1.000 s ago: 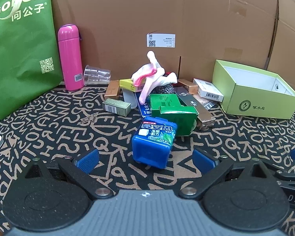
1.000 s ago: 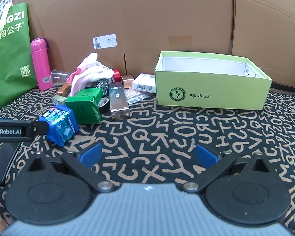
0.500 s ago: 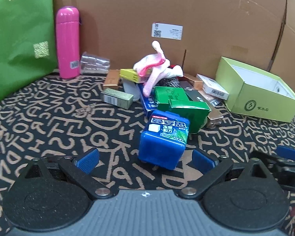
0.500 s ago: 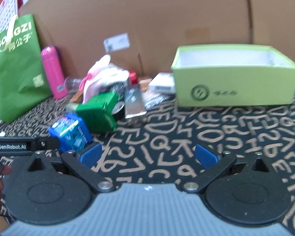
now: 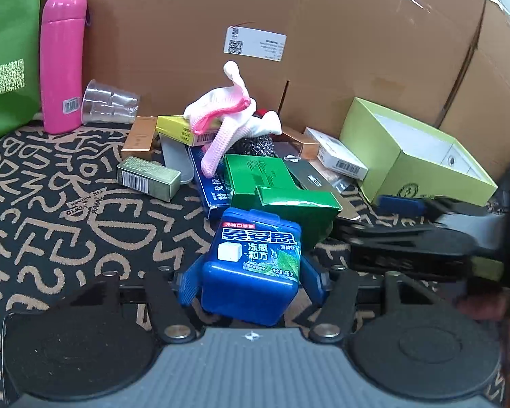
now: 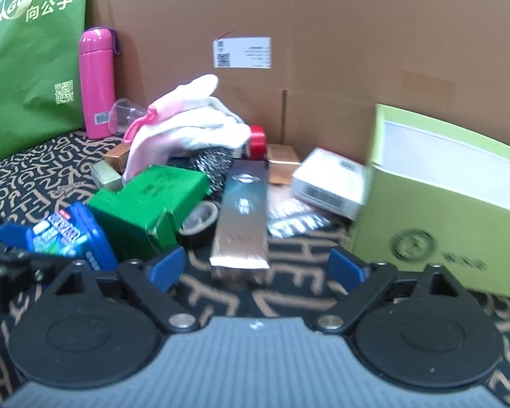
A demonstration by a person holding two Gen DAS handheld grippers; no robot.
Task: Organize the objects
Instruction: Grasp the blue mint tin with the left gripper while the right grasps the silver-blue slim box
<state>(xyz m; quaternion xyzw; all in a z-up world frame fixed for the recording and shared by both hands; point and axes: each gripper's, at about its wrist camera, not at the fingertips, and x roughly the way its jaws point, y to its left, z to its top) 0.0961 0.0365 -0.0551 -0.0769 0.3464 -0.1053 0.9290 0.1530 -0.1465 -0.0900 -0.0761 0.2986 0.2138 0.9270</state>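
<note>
Left hand-held gripper (image 5: 251,280) has advanced and its jaws have just been closing; pads now flank the blue mint box (image 5: 255,265), lower centre, apparently touching. Right hand-held gripper (image 6: 255,267), also narrowing, remains open and empty before the copper carton (image 6: 241,217). Grasp likely imminent.

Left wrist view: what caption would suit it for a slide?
Left claw has just been closing around a blue mint box in front of a cluttered pile.

Black letter-patterned cloth (image 5: 68,224), pink flask (image 5: 62,64), lime box (image 5: 421,166), boxes heaped
</note>
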